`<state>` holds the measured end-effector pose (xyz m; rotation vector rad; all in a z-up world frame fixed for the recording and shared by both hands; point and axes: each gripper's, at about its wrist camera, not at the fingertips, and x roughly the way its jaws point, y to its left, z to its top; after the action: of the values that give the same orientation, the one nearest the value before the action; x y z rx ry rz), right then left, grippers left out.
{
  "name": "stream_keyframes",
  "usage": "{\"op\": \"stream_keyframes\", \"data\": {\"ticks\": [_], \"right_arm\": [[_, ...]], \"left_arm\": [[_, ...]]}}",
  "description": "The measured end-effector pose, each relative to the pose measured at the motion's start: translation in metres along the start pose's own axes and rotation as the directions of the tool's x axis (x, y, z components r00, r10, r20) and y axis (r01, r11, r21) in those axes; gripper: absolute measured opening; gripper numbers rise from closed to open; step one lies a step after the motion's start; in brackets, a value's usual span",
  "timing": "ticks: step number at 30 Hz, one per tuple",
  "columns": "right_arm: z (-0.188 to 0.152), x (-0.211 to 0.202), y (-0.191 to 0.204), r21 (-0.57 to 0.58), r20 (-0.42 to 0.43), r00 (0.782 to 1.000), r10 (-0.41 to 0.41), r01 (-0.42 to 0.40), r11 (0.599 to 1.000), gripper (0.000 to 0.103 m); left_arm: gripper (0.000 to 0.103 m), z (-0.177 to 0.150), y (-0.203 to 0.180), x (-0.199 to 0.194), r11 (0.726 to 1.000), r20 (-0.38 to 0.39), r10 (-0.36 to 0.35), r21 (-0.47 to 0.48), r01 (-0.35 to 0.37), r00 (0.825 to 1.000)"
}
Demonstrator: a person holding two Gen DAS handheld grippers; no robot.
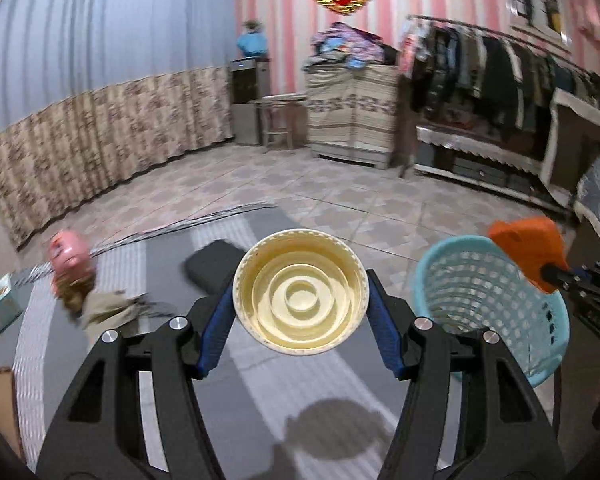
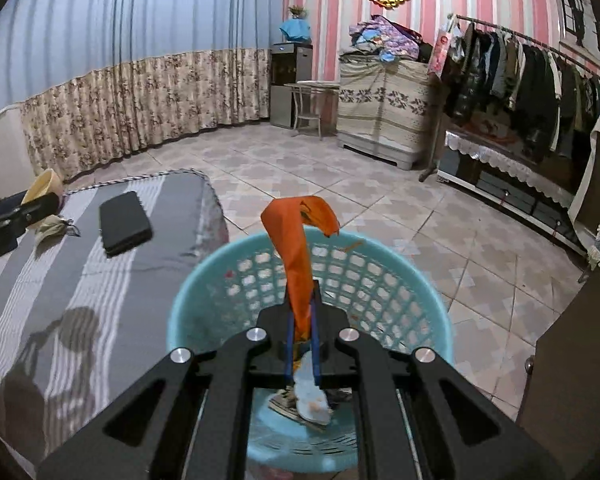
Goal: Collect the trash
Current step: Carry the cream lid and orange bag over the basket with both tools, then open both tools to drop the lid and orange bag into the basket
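We grip the cream bowl in our left gripper – mouth facing us; our right gripper pinches the orange wrapper – upright over the basket.

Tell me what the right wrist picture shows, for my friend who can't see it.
The right hand-held gripper is shut on an orange wrapper over a blue basket that already has some trash in the bottom. Left of the basket is a striped grey bed with a black case on it.
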<state>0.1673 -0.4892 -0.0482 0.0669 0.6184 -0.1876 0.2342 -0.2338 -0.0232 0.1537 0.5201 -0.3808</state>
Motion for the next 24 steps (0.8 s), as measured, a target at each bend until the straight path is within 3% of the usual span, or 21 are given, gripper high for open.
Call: {"op": "stream_keyframes", "data": {"ticks": [7, 24], "right_arm": [[-0.001, -0.003, -0.023, 0.04, 0.016, 1.0, -0.001, 0.001, 0.999, 0.007], [-0.004, -0.001, -0.029, 0.093, 0.021, 0.999, 0.049, -0.051, 0.994, 0.007]], "left_arm": [[0.06, 0.0, -0.053, 0.017, 0.995, -0.01, -0.074, 0.062, 0.075, 0.997], [0.06, -0.005, -0.103, 0.033, 0.985, -0.052, -0.138, 0.094, 0.142, 0.989]]}}
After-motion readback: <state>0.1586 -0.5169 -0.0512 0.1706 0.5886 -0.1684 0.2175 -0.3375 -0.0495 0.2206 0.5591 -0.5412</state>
